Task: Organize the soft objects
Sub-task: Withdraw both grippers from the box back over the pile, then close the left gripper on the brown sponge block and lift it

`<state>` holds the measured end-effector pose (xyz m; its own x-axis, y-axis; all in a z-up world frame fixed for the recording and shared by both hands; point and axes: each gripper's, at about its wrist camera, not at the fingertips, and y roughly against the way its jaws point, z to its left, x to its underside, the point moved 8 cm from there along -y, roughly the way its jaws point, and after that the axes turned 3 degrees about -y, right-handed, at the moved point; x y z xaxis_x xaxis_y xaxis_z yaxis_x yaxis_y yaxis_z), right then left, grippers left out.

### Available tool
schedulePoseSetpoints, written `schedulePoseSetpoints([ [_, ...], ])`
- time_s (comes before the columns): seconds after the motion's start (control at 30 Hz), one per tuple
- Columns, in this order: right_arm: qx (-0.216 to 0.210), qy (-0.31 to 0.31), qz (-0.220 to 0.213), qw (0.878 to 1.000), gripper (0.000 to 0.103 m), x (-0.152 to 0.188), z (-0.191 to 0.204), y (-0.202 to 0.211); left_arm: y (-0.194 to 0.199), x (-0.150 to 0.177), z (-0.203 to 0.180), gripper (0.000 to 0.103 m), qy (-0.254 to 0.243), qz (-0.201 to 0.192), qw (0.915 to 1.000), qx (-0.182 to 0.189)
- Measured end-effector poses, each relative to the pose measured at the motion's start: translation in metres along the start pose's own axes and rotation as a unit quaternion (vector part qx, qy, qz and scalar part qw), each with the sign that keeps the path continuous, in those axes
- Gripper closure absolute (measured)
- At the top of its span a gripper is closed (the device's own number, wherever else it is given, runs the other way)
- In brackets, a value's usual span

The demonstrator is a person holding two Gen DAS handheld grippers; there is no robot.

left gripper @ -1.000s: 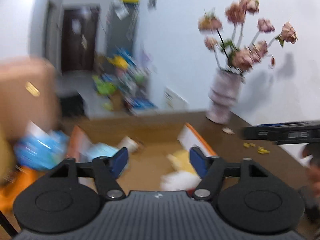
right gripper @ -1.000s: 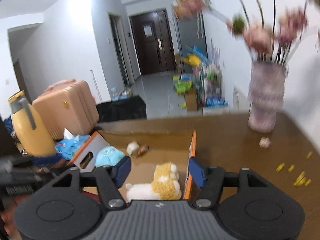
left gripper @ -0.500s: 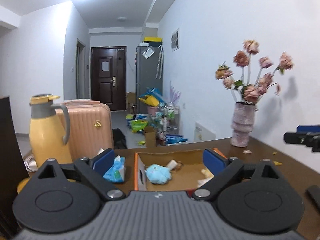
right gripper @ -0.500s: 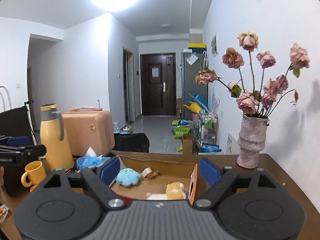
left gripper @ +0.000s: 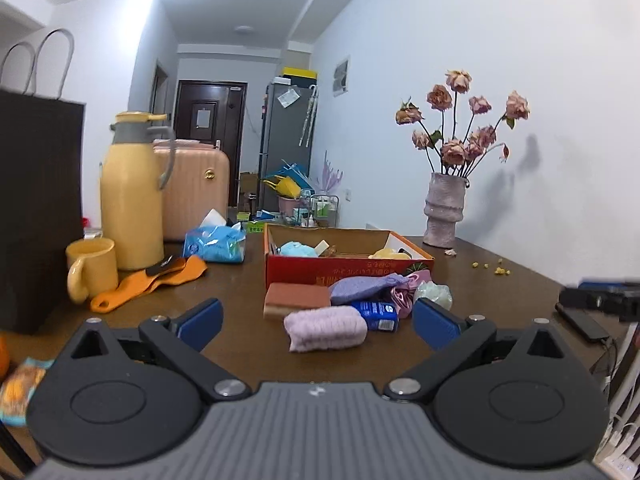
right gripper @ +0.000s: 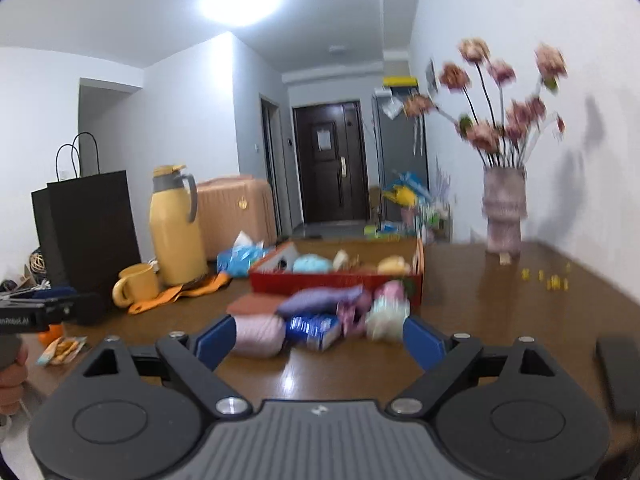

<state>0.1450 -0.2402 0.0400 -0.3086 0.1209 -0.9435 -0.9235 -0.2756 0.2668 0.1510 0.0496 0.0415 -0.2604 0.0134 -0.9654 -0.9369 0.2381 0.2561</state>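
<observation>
1. Yellow ceramic is seen at the far left: a mug [left gripper: 90, 266] beside a tall jug [left gripper: 132, 192] on the brown wooden table [left gripper: 240, 280].
2. A ribbed lilac towel roll [left gripper: 326, 328] is laid with its long axis across the view, near the front of the red cardboard box [left gripper: 348, 274].
3. The left gripper [left gripper: 316, 320] is spread wide, its jaws having just been opening, with nothing between them.
4. The right gripper [right gripper: 320, 338] is likewise released and empty, its jaws having just been opening.
5. A hand [right gripper: 12, 376] is shown only in the blurred right view.
</observation>
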Motion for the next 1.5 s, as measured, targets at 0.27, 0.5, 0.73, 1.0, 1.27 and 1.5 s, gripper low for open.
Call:
schedulePoseSetpoints([
  [0.27, -0.025, -0.013, 0.023, 0.999, 0.013, 0.008, 0.014, -0.014, -0.023, 0.005, 0.012, 0.0, 0.003, 0.017, 0.9998, -0.006],
  [0.5, -0.078, -0.022, 0.06, 0.995, 0.026, -0.008, 0.04, -0.091, -0.112, -0.01, 0.043, 0.0, 0.001, 0.055, 0.9985, -0.003],
  [0.73, -0.111, -0.079, 0.12, 0.983, 0.034, -0.029, 0.056, -0.23, -0.239, -0.012, 0.074, 0.02, 0.039, 0.14, 0.9893, 0.017],
  [1.0, -0.111, -0.129, 0.169, 0.971, 0.036, -0.019, 0.052, -0.343, -0.315, 0.022, 0.099, 0.047, 0.1, 0.198, 0.9749, 0.015],
  [1.27, -0.093, -0.155, 0.23, 0.956, 0.048, 0.02, 0.046, -0.359, -0.317, 0.036, 0.104, 0.065, 0.175, 0.224, 0.9553, 0.082],
  [1.5, -0.11, -0.141, 0.212, 0.961, 0.06, 0.016, 0.055, -0.349, -0.283, 0.023, 0.093, 0.067, 0.169, 0.2, 0.9627, 0.068],
])
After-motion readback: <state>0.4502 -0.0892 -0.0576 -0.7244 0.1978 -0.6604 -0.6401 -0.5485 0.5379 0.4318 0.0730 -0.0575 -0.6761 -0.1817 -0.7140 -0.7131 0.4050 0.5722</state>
